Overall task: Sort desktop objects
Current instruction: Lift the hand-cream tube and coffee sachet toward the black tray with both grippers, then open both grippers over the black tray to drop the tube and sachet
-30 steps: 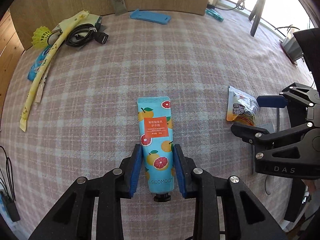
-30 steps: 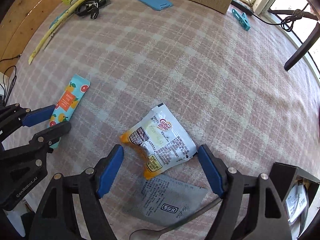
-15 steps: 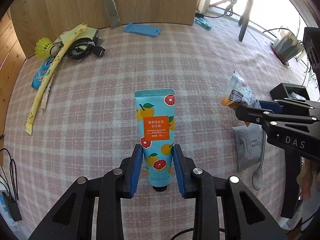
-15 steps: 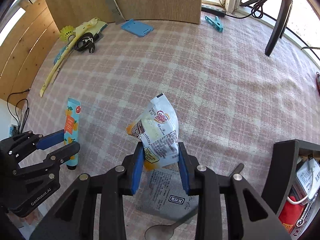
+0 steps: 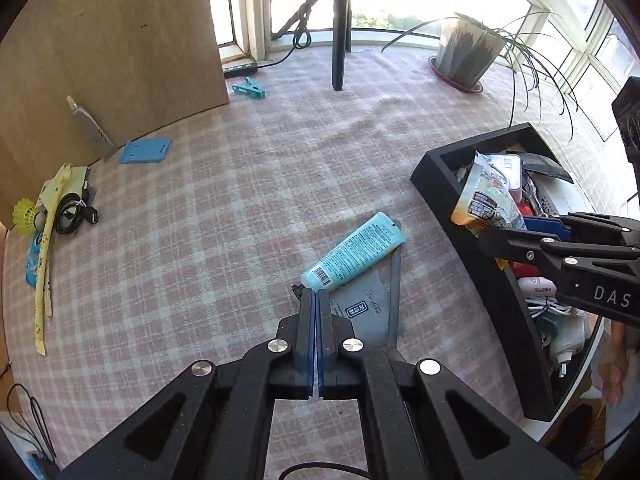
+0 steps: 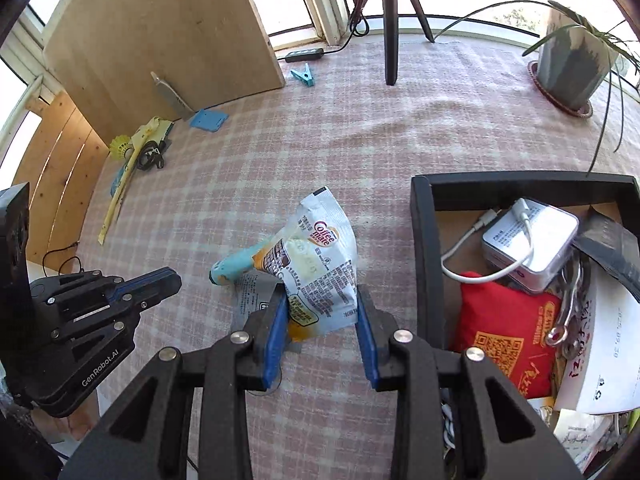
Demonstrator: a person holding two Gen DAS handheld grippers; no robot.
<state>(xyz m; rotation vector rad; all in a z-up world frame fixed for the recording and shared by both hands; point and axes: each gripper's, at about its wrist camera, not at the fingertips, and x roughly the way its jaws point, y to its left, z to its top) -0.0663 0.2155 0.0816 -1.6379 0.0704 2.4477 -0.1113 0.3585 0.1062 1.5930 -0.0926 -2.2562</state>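
Left gripper (image 5: 316, 296) closed on blue hand-cream tube's (image 5: 352, 254) cap; right gripper (image 6: 322, 308) clamping white Coffee-mate sachet (image 6: 320, 264), frame centre.

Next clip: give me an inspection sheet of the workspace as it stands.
Surface: pink checked tablecloth, rumpled toward the window.
Job's things: hand cream tube lying across grey sachet; creamer sachet held off the cloth; black tray part-filled.
Clutter: shuttlecock, blue clip.
Grippers: left gripper jaws shut beside the tube's cap; right gripper clamps the creamer sachet.
Cables: black cable coiled by shuttlecock; white cable in tray.
Surroundings: potted plant, tripod, wooden board.
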